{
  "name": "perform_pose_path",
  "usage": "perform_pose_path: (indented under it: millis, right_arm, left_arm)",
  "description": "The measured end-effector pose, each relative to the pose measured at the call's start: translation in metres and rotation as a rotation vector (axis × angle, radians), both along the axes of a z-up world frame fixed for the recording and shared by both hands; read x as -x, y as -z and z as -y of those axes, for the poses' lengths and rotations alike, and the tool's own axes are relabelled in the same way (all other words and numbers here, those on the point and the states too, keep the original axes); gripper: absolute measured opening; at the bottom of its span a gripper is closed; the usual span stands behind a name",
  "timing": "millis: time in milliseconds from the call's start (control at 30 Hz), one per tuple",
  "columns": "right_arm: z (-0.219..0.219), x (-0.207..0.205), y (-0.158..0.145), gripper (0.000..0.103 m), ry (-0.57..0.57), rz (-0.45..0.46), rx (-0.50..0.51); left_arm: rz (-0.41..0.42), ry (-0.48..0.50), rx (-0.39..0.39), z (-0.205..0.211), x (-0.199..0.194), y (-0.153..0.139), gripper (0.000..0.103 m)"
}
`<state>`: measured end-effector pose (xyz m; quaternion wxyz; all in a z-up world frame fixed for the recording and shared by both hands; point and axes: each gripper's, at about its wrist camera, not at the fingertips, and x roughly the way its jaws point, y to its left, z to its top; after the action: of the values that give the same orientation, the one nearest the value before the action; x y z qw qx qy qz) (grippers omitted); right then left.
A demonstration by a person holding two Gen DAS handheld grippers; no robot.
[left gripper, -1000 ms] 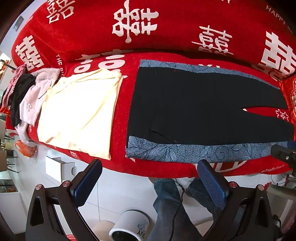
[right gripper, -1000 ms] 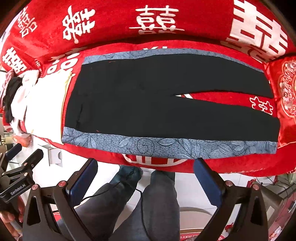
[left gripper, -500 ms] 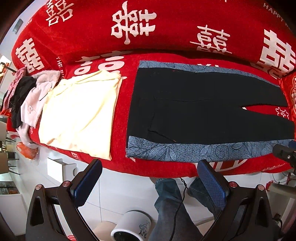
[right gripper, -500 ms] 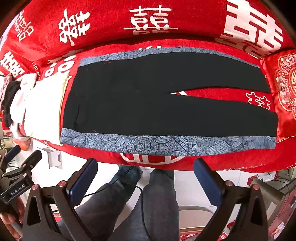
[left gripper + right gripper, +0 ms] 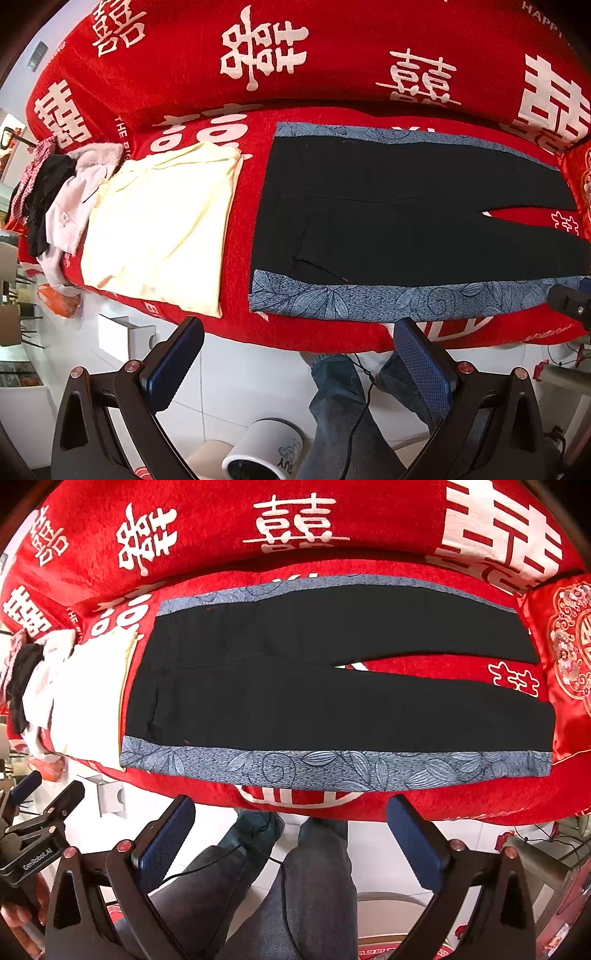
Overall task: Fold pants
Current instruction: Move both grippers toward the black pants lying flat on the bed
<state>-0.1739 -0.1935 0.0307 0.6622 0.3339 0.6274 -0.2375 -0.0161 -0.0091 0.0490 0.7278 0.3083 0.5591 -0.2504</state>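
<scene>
Black pants (image 5: pixel 406 214) with blue leaf-patterned side stripes lie spread flat on the red sofa seat, waistband to the left, legs to the right; they also show in the right wrist view (image 5: pixel 314 694). My left gripper (image 5: pixel 299 343) is open and empty, held off the sofa's front edge below the waist end. My right gripper (image 5: pixel 291 819) is open and empty, off the front edge below the near leg. The left gripper's body (image 5: pixel 37 834) shows at the left in the right wrist view.
A folded pale yellow garment (image 5: pixel 162 229) lies left of the pants, with a heap of clothes (image 5: pixel 55 206) beyond it. A red embroidered cushion (image 5: pixel 569 657) sits by the leg ends. The person's legs (image 5: pixel 295 886), a white cup (image 5: pixel 262 450) and a white box (image 5: pixel 122 336) are below.
Both grippers have drifted slightly; the pants sit a little lower and nearer in the views. Nothing was taken hold of.
</scene>
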Motion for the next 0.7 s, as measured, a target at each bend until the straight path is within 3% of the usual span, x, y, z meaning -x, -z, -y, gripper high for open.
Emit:
perform_pose_path:
  millis: [300, 700]
  right_arm:
    - [0.013, 0.010, -0.002, 0.103, -0.006, 0.014, -0.006]
    - [0.016, 0.025, 0.001, 0.103, -0.065, 0.003, -0.008]
  left_arm:
    - [0.002, -0.005, 0.015, 0.007, 0.016, -0.007, 0.103]
    - [-0.006, -0.046, -0.027, 0.004, 0.041, -0.007, 0.103]
